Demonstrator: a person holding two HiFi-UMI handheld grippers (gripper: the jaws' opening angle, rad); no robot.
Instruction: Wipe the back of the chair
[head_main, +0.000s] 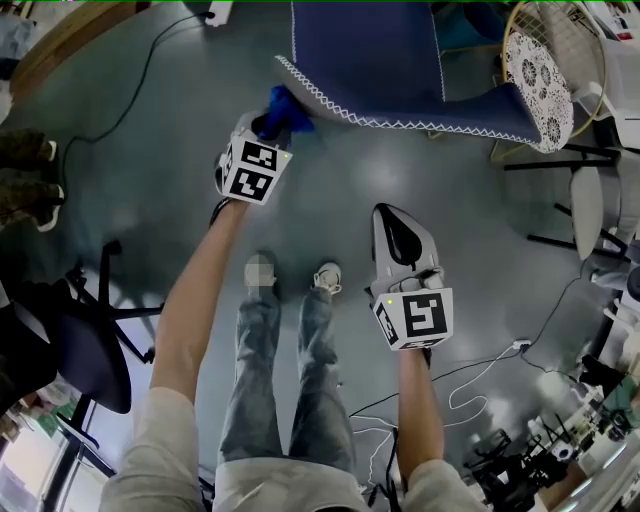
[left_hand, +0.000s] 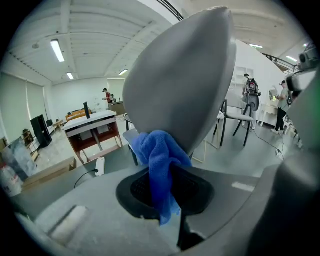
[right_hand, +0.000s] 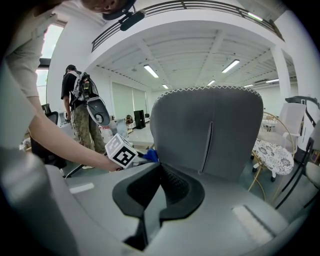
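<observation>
A blue cloth (left_hand: 159, 165) is clamped by the left gripper (left_hand: 165, 187) against the upright chair back (right_hand: 207, 130); the right gripper (right_hand: 159, 187) jaws are pressed together.

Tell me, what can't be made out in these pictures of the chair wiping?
- Head view: the chair runs off the top edge, so its far part is lost.
- Head view: the blue cloth is partly hidden under the left hand-held gripper.
- Right gripper view: the chair's lower part is hidden behind the right hand-held gripper.
- Left gripper view: the chair back blocks much of the room.
</observation>
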